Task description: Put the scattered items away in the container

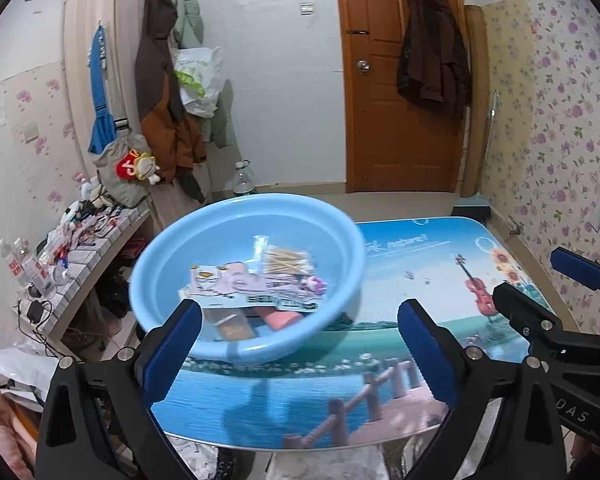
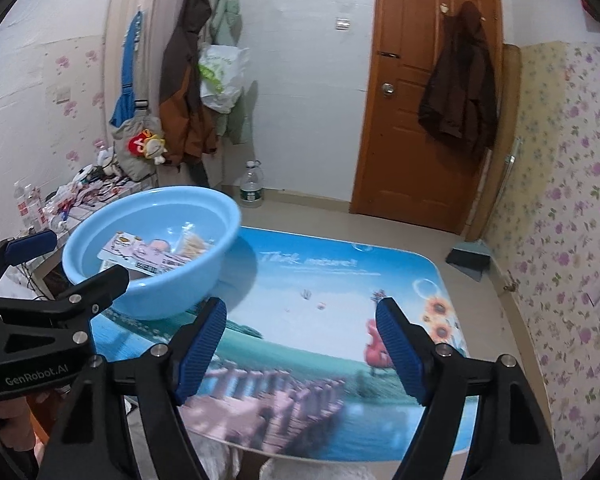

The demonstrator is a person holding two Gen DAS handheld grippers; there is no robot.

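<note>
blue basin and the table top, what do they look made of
Blue basin: probably plastic, with a smooth, slightly glossy, uniformly coloured wall and a rolled rim. Table top: a hard board under a glossy printed scenery picture, likely laminate; its core is not visible.

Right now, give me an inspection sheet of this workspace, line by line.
Surface: table with a printed scenery top; apart from the basin, nothing seen on the part in view.
Job's things: blue basin at the table's far left corner, holding packets, a bundle of sticks and other small items, blurred.
Clutter: nothing seen loose on the table.
Grippers: left gripper open, nothing between its pads; right gripper open, likewise bare.
Cables: black cables by the side shelf, off the table.
Surroundings: door with a dark coat, jacket on the wall, water bottle on the floor.
</note>
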